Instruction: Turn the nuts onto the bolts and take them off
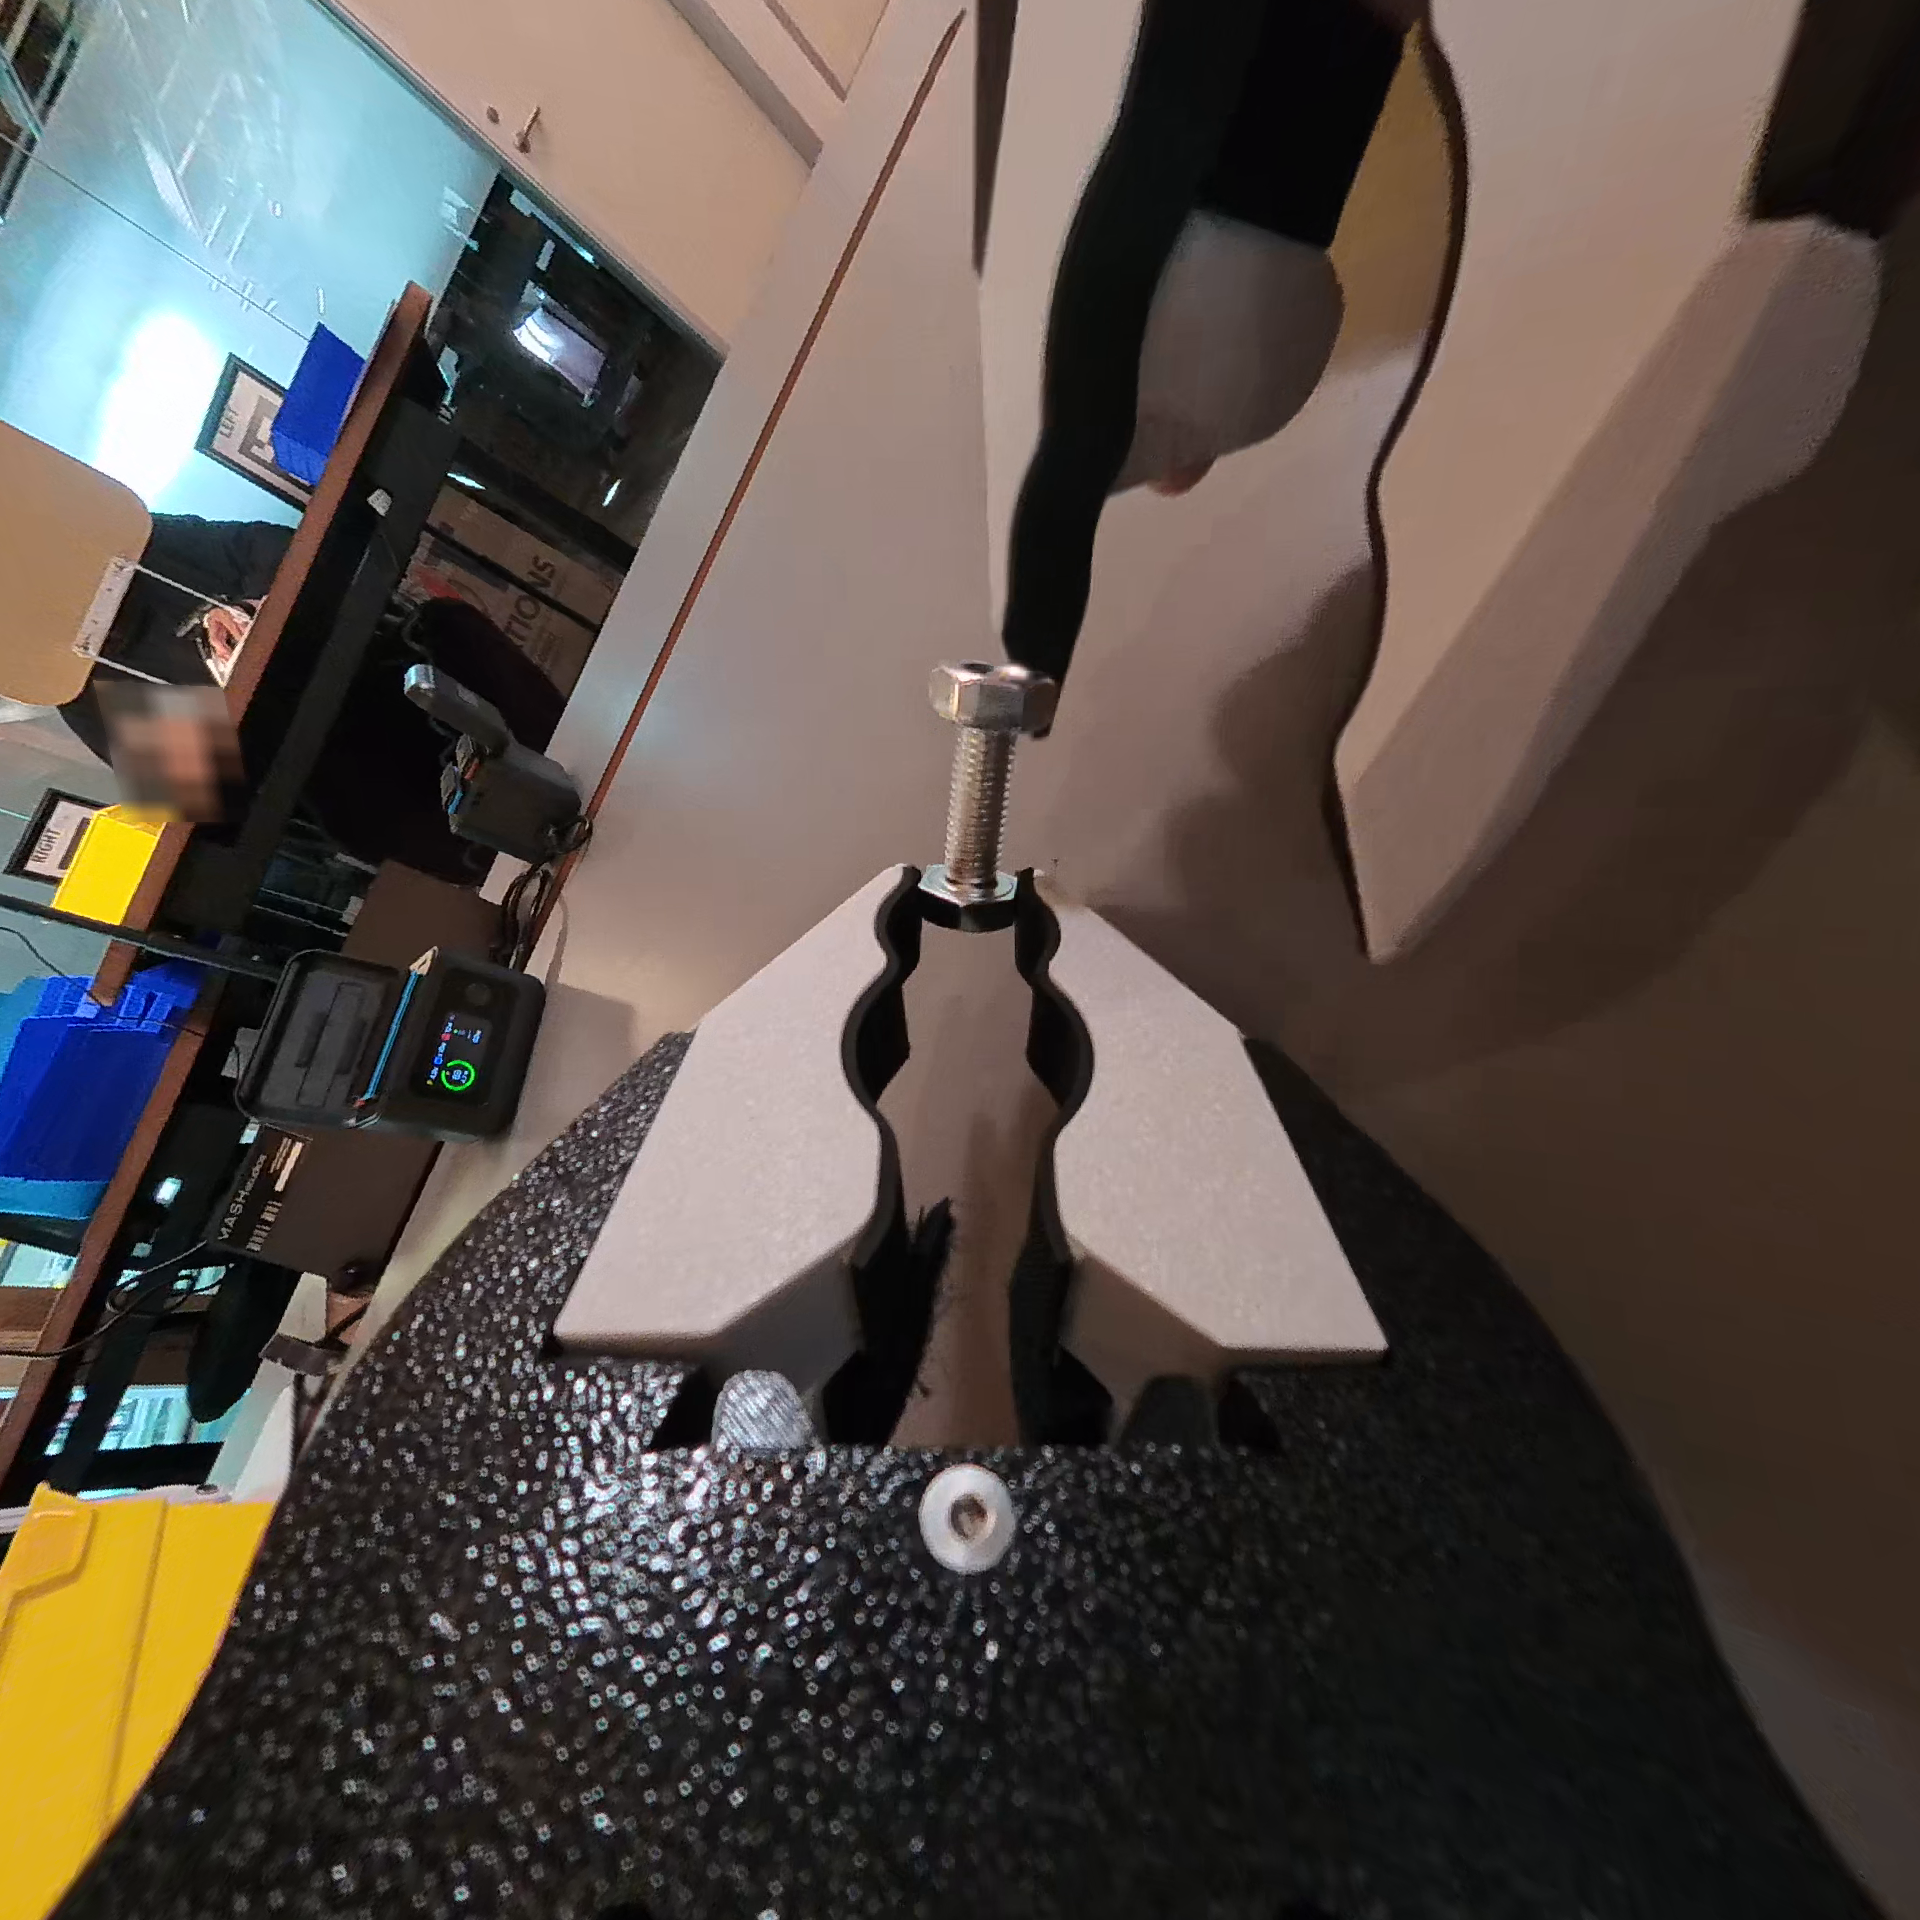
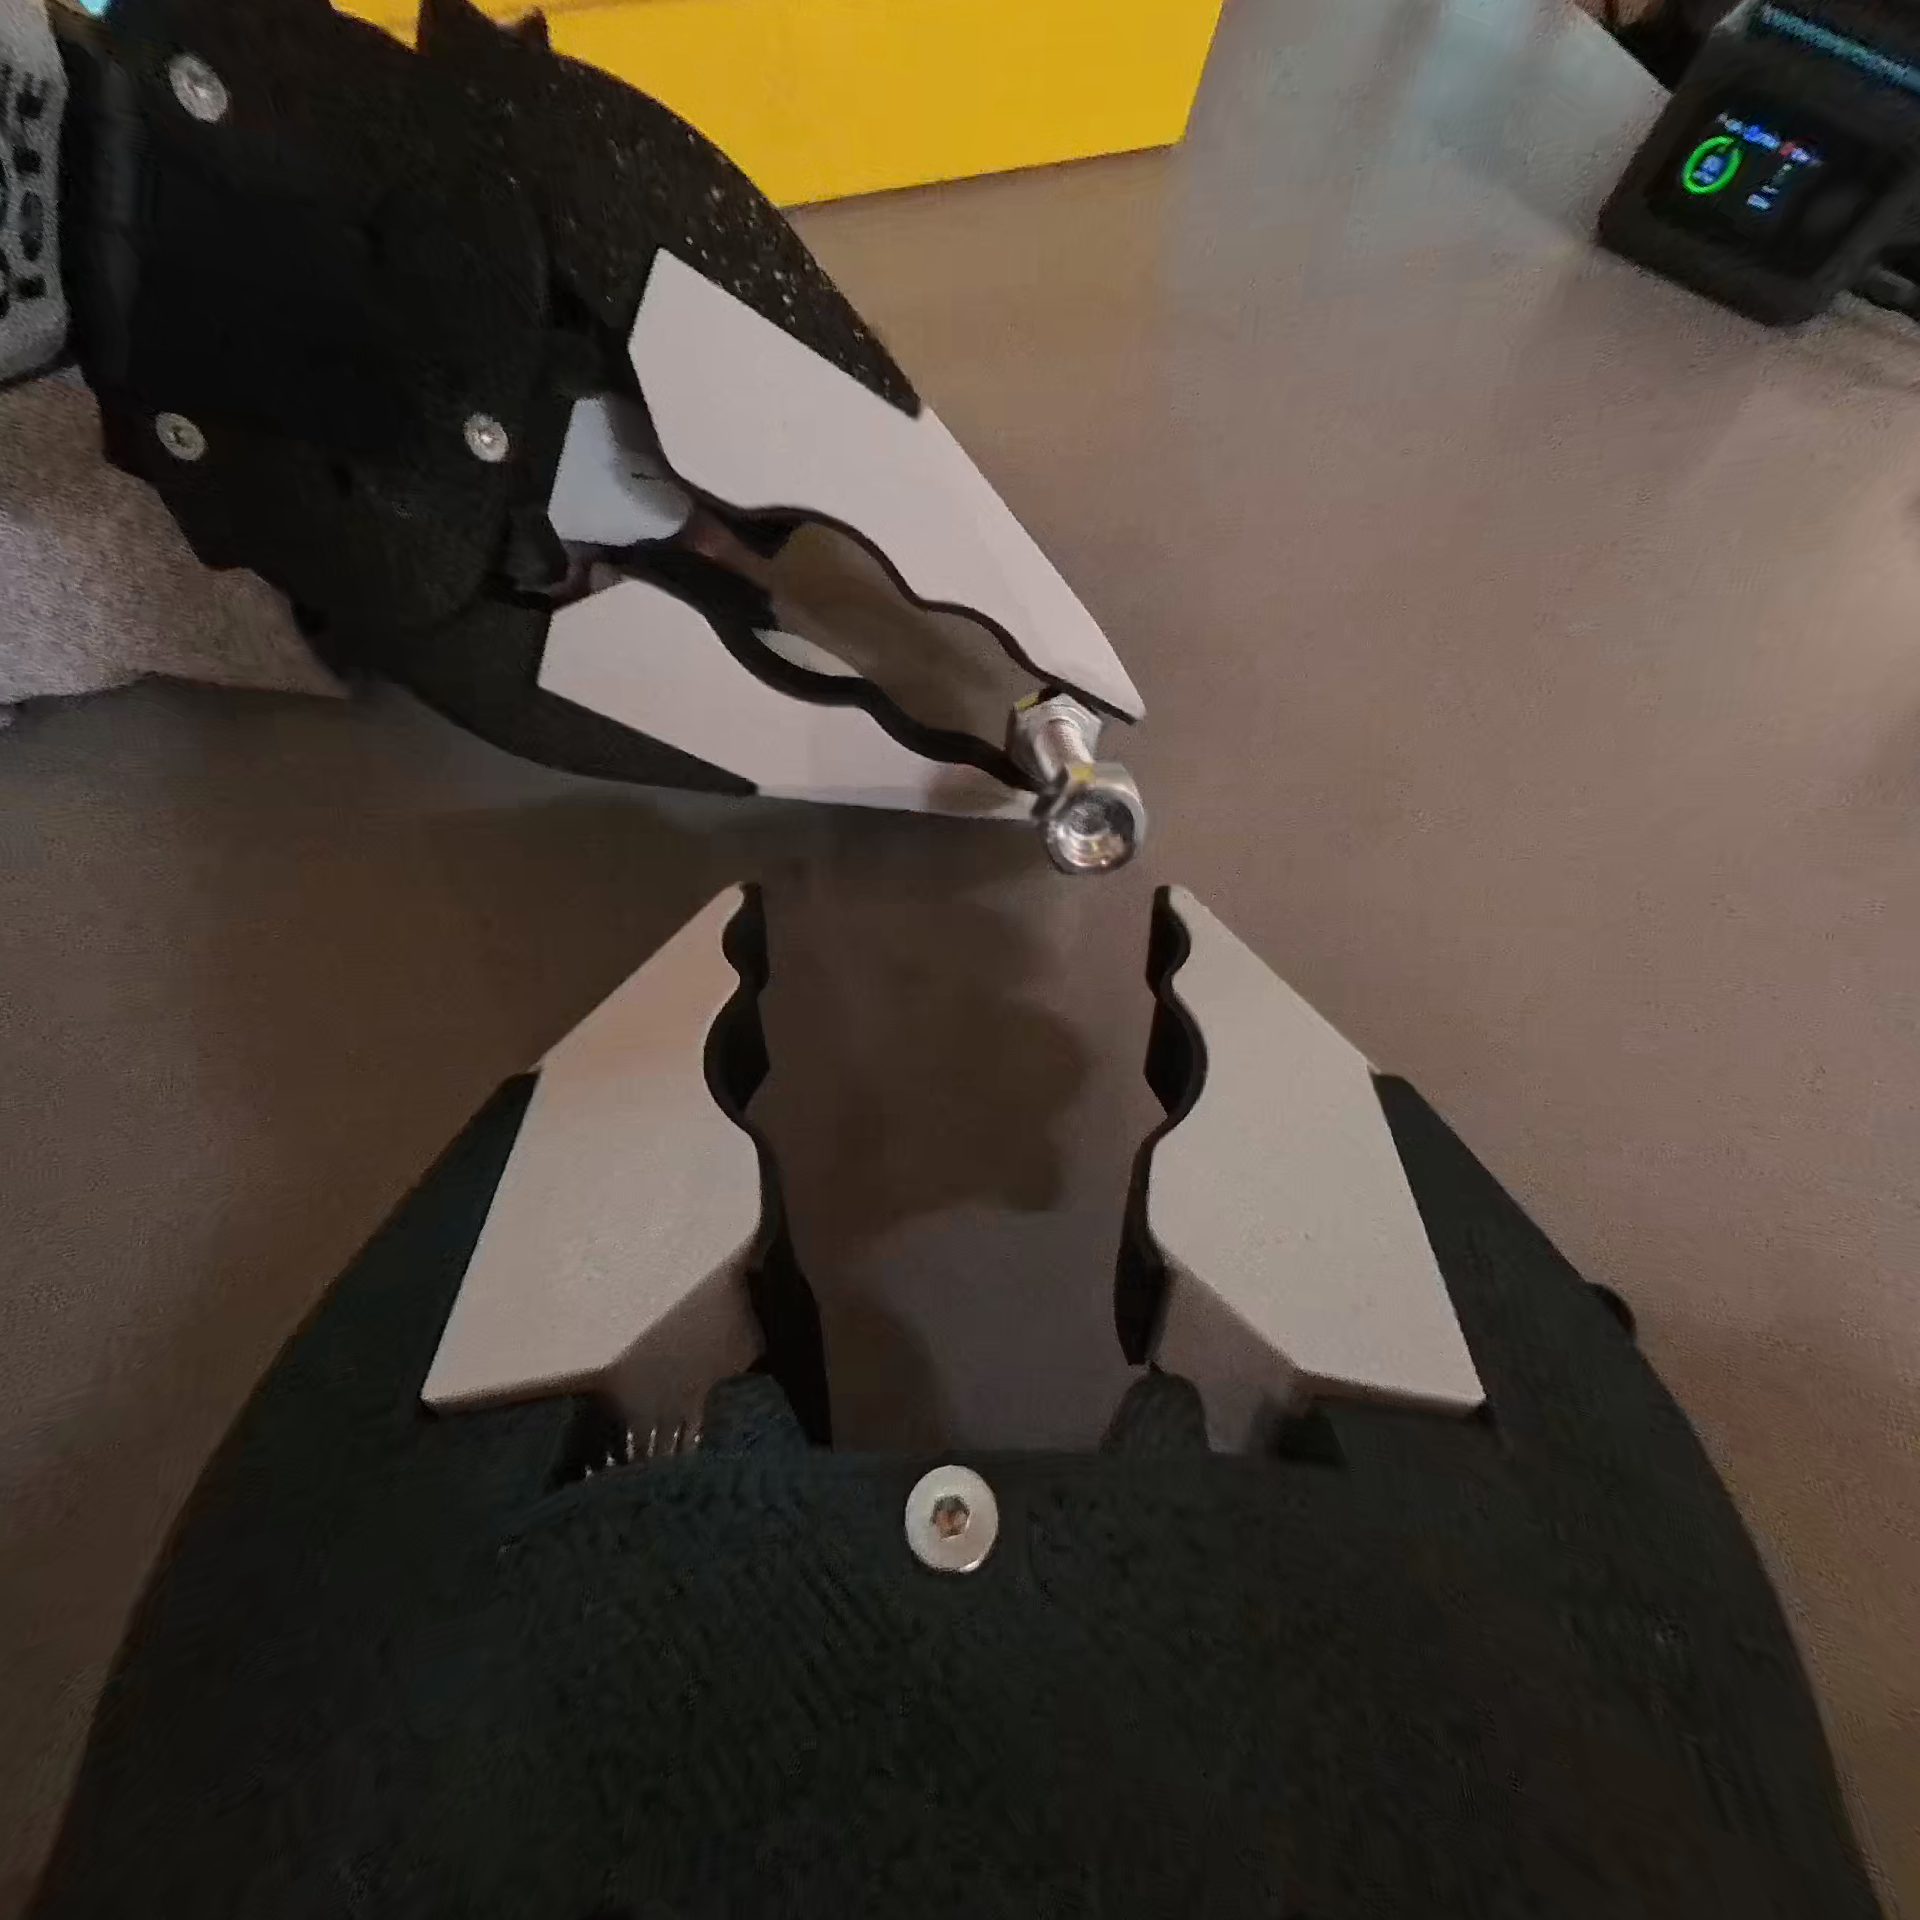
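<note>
Your left claw [image 1: 971,902] pinched narrow on bolt head [image 1: 966,896] at its tips; threaded shank [image 1: 975,800] sticks straight out toward 12. Nut [image 1: 987,694] sits at shank's far end. Your right claw [image 2: 956,904] spread wide, empty, tips just short of nut [image 2: 1091,826], which lies toward 12–1. Grey table [image 2: 1455,727] beneath. Farther: black device with lit screen [image 2: 1766,187] at 1–2, yellow bin [image 2: 883,94] at 12.

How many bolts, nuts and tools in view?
bolt: 1
nut: 1
tools, left tool and right tool: 2
Total: 4
</note>
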The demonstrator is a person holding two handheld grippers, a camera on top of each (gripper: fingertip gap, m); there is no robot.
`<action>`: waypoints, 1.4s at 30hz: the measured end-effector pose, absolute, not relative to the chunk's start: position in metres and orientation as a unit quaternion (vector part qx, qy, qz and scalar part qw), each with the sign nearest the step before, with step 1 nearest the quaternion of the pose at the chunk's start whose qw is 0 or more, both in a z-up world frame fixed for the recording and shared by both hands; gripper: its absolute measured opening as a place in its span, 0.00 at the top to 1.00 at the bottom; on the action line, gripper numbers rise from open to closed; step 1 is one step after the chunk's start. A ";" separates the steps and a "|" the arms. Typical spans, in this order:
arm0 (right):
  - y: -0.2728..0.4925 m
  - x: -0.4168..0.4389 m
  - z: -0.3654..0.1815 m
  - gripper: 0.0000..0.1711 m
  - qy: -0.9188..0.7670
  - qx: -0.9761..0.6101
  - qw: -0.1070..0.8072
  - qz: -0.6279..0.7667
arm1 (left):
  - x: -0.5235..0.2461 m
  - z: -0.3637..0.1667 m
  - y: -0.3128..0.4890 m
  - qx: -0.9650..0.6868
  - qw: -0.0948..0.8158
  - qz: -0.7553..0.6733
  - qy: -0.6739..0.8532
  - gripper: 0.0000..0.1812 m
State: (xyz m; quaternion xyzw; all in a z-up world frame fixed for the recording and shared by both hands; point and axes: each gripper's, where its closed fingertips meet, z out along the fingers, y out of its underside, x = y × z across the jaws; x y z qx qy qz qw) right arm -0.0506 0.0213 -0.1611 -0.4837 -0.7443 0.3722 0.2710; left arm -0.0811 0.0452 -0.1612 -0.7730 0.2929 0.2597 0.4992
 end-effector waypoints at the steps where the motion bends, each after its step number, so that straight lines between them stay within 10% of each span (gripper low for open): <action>1: 0.016 -0.053 -0.159 0.57 -0.747 -0.473 0.275 0.377 | -0.081 -0.161 0.045 -0.773 0.497 0.263 0.295 0.91; 16: 0.005 -0.064 -0.145 0.52 -0.753 -0.424 0.316 0.391 | -0.082 -0.162 0.046 -0.772 0.495 0.267 0.297 0.91; 42: 0.055 -0.057 -0.167 0.78 -0.692 -0.569 0.291 0.336 | -0.084 -0.160 0.048 -0.774 0.498 0.268 0.286 0.91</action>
